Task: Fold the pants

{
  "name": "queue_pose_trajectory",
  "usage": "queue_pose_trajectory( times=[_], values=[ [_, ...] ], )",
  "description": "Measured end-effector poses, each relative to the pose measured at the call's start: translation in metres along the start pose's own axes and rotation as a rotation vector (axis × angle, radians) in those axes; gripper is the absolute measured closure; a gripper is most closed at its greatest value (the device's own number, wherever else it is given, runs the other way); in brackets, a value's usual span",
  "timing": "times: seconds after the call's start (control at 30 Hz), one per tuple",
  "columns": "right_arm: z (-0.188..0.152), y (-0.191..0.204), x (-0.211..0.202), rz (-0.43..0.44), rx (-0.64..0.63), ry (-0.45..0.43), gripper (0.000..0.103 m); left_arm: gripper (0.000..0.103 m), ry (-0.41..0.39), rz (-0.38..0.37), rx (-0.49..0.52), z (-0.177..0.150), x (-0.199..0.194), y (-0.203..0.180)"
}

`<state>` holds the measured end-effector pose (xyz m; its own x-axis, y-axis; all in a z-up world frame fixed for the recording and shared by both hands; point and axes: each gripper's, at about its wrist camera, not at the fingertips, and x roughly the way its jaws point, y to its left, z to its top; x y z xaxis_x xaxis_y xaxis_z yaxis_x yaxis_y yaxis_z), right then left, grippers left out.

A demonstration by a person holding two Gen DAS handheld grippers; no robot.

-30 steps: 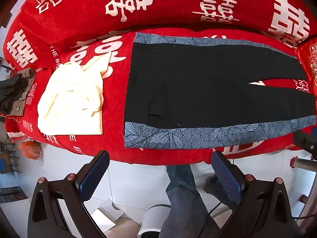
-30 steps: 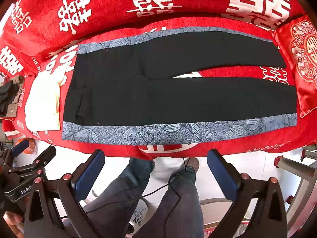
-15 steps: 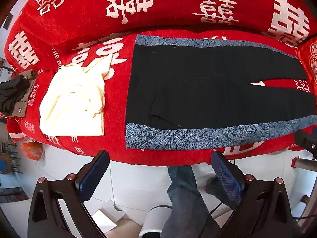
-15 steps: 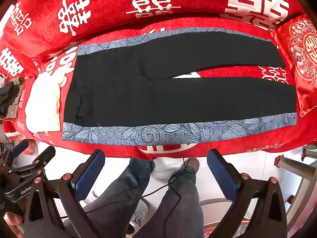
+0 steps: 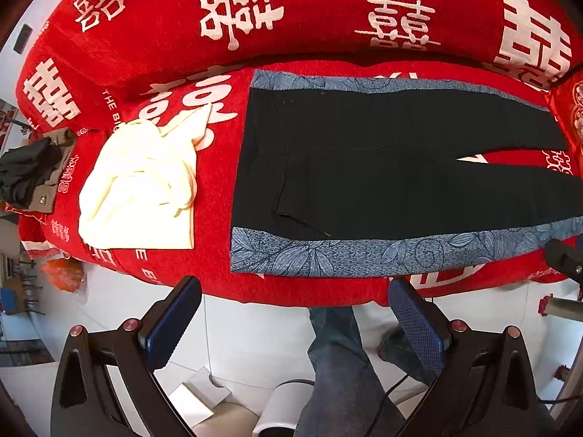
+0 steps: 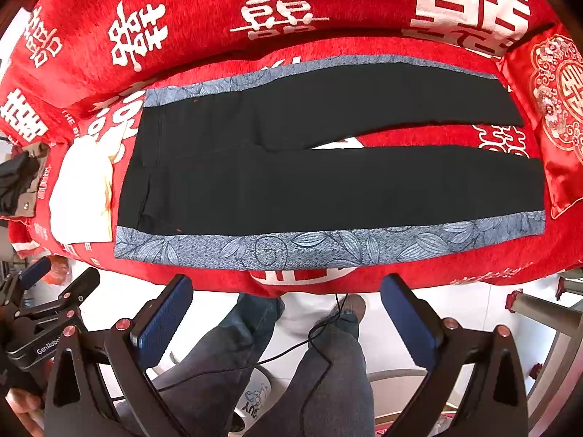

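Both claws are spread wide and hold nothing. In the left wrist view the left claw (image 5: 293, 318) hangs at the bottom of the frame, over the white floor (image 5: 255, 331), just below the front edge of the red sofa (image 5: 328, 11). The right claw (image 6: 286, 315) is in the same way at the bottom of its own frame, above the legs (image 6: 328, 371) of the person.

The pants (image 6: 291, 182) lie flat and unfolded on the sofa seat, across the middle of the frame. The waist is at the left, the two legs go to the right and are a little apart. A grey leaf-pattern stripe (image 6: 328, 245) runs along the near edge, and another one along the far edge.

At the left of the pants, close to the waist, lies a cream cloth (image 5: 142, 185). A dark garment (image 5: 25, 174) is at the far left edge.
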<state>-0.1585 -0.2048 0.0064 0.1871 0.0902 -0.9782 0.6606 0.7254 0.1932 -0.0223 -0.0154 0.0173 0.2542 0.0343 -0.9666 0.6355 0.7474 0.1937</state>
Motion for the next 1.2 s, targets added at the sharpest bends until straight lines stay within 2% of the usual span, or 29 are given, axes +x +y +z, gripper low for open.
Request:
queue_pose_trajectory(
  times=[0.47,0.9,1.2],
  values=[
    [0.010,-0.017,-0.013,0.015,-0.047,-0.030,0.000,0.000,-0.037,0.026,-0.043,-0.003,-0.019,-0.016],
    [-0.005,-0.037,-0.023,-0.001,-0.119,-0.023,0.000,0.000,-0.007,0.040,-0.152,-0.035,-0.027,-0.023],
    [-0.015,-0.043,-0.031,-0.005,-0.108,-0.023,0.000,0.000,0.001,0.032,-0.123,-0.037,-0.029,-0.027]
  ],
)
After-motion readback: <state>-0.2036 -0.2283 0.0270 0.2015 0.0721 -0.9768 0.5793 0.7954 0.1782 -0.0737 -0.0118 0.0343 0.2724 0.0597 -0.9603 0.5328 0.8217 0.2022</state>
